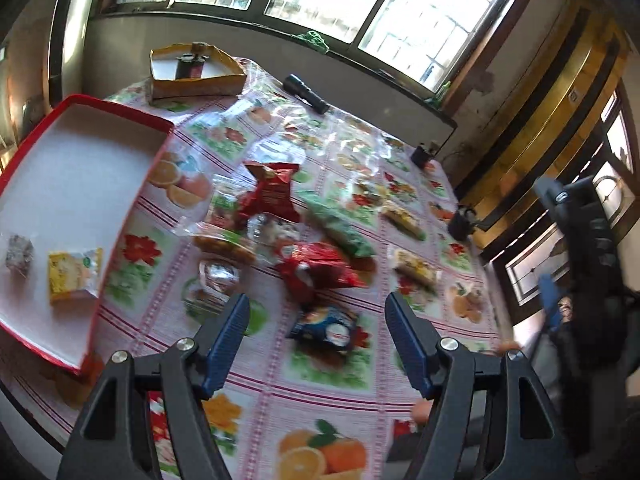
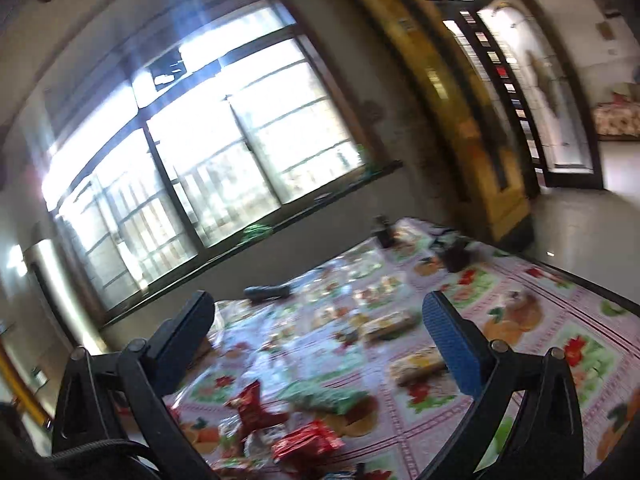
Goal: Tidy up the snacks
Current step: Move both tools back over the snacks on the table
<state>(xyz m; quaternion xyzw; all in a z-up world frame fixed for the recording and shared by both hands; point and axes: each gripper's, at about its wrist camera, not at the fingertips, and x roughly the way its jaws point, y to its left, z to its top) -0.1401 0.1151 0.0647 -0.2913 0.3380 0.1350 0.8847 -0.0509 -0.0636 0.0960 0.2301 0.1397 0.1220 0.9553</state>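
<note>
**Both tongs empty, snack pile waiting mid-table**

My left gripper (image 1: 318, 344) hangs over the floral tablecloth (image 1: 332, 408) with its jaws spread and nothing between them; the blue-wrapped snack (image 1: 325, 327) lies on the cloth just ahead of the pads, so I judge it the handiest next pick. My right gripper (image 2: 320, 344) is spread wide and empty as well, pointing almost level toward the window (image 2: 192, 168), and its view is blurred.

The red tray (image 1: 120, 114) sits at my left with a yellow packet (image 1: 74, 276) and a small grey packet (image 1: 19, 255) already lying in it, which I take as the collecting spot. The rest is still loose mid-table: two red bags (image 1: 274, 192), a green packet (image 1: 340, 226), some clear-wrapped pieces. A black flashlight (image 1: 307, 94) and a yellow box (image 1: 200, 74) lie well apart near the window, clear of the sorting
</note>
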